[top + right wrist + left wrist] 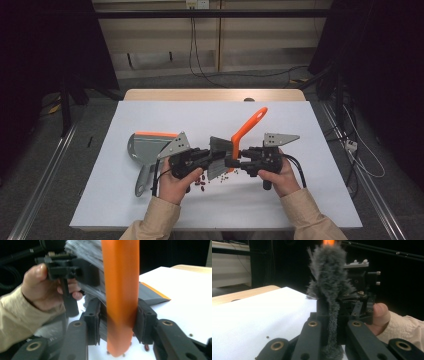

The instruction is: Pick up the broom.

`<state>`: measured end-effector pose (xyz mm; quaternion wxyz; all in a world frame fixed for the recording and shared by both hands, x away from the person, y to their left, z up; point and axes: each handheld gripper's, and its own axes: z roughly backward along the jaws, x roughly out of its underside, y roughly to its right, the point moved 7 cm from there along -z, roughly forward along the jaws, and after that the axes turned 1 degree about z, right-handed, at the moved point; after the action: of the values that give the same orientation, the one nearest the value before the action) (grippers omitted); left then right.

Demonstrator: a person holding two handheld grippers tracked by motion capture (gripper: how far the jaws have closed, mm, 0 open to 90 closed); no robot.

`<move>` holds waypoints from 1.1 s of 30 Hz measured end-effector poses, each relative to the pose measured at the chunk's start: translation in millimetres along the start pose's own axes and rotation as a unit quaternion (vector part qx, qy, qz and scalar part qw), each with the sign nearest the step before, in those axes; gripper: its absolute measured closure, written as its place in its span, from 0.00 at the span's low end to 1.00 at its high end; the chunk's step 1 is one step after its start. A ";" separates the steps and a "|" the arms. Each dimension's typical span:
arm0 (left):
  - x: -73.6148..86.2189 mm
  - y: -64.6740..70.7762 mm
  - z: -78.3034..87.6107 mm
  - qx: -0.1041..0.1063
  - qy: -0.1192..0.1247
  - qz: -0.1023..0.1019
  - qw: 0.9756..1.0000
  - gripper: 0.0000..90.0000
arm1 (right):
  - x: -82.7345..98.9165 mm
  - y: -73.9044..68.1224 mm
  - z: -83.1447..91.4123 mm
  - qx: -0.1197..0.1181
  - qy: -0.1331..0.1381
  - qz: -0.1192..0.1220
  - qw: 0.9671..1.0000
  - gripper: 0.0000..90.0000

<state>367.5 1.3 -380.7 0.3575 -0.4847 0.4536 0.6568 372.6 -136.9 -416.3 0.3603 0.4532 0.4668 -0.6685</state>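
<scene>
High view: left gripper [207,162] clamps the brush [220,157] bristles, right gripper [239,163] grasps its orange handle [121,290]; sweeping the beans [202,181] toward the dustpan [150,145] likely follows.

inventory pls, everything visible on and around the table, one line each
brush: 1, orange handle with grey bristles, held up over the sheet's middle between both grippers
dustpan: 1, grey with an orange front edge, lying flat on the sheet left of the hands
beans: several, dark red, scattered on the sheet below the brush
sheet: 1, white, covering the tabletop
table: 1, light wood, edge visible beyond the sheet
left gripper: 1, black, jaws shut on the bristles
right gripper: 1, black, pads pressing both sides of the orange handle
hands: 2, beige sleeves, entering from the bottom
</scene>
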 end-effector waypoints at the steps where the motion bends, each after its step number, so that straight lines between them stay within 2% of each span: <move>1: 0.0 0.0 0.0 0.000 0.000 0.000 1.000 0.96 | 0.0 0.0 0.0 0.000 0.000 0.000 1.000 0.70; 7: 0.8 -1.1 0.1 0.010 0.009 0.010 1.000 0.96 | -2.5 -0.9 5.6 0.008 -0.007 0.013 1.000 0.75; 10: 0.6 -0.9 -1.0 0.014 0.024 0.020 0.999 0.96 | -4.4 -1.6 8.7 0.009 -0.005 0.017 1.000 0.76; 12: -0.6 0.6 -1.8 0.022 0.031 0.025 0.999 0.96 | -5.2 -2.0 9.5 0.000 0.001 0.007 1.000 0.75; 17: -1.8 3.4 -3.1 0.033 0.037 0.025 0.998 0.96 | -7.6 -2.6 6.7 -0.002 0.016 0.006 1.000 0.69; 19: -1.2 4.2 -4.4 0.030 0.033 0.019 0.999 0.96 | -6.7 -2.6 5.3 0.002 0.010 0.014 1.000 0.71; 21: -1.3 2.4 -3.0 0.030 0.037 0.026 0.999 0.96 | -6.1 -2.8 6.1 0.000 0.006 0.018 1.000 0.76; 24: -0.9 1.1 -2.9 0.026 0.035 0.026 0.999 0.95 | -6.7 -4.3 6.8 0.004 0.003 0.031 1.000 0.77; 25: 0.0 0.5 -3.1 0.022 0.031 0.025 0.999 0.95 | -7.3 -3.7 7.2 0.012 -0.011 0.035 0.999 0.78; 30: 1.5 -0.8 -3.1 0.016 0.025 0.014 0.999 0.93 | -8.6 -3.1 9.5 0.019 -0.027 0.037 0.999 0.78; 31: 2.2 -3.0 -1.5 0.002 0.021 0.009 1.000 0.91 | -8.2 -1.8 11.7 0.026 -0.036 0.035 0.998 0.78; 33: 2.5 -5.3 0.7 -0.005 0.018 0.003 1.000 0.89 | -7.8 1.1 15.5 0.033 -0.043 0.032 0.998 0.78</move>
<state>371.4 3.8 -384.4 0.3456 -0.4966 0.4580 0.6513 372.0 -151.4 -406.9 0.3862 0.4507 0.4142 -0.6901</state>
